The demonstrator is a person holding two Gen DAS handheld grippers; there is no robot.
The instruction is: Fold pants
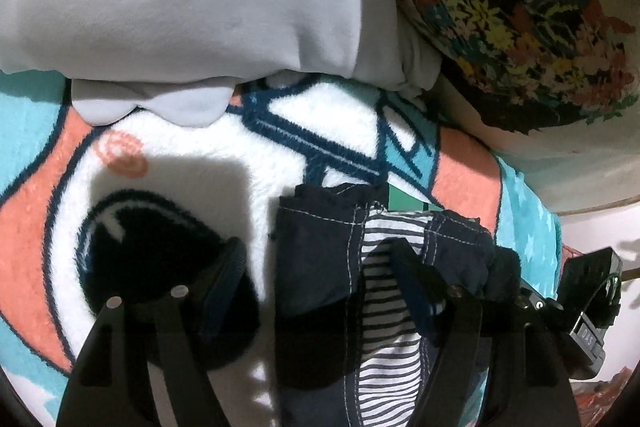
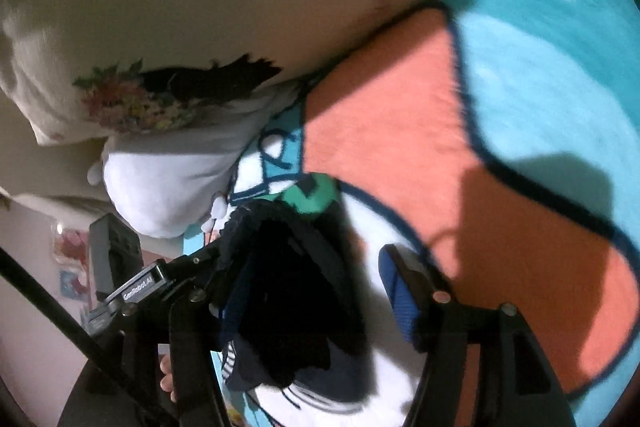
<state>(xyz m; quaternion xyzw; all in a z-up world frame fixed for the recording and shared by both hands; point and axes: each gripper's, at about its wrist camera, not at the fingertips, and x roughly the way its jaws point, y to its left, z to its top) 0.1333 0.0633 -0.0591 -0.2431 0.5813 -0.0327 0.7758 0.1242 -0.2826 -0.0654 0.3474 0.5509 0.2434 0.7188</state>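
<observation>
The dark navy pants with a striped lining lie bunched on a colourful fleece blanket. My left gripper is open, its jaws wide apart. The cloth lies between them and drapes over the right finger. In the right wrist view the pants hang dark and crumpled by the left finger of my right gripper, which is open. The right finger's blue pad is bare. The other gripper's body shows at the right edge of the left wrist view.
A folded pale grey garment lies on the blanket ahead. A floral pillow lies at the upper right, also seen in the right wrist view. The blanket's orange and teal areas stretch to the right.
</observation>
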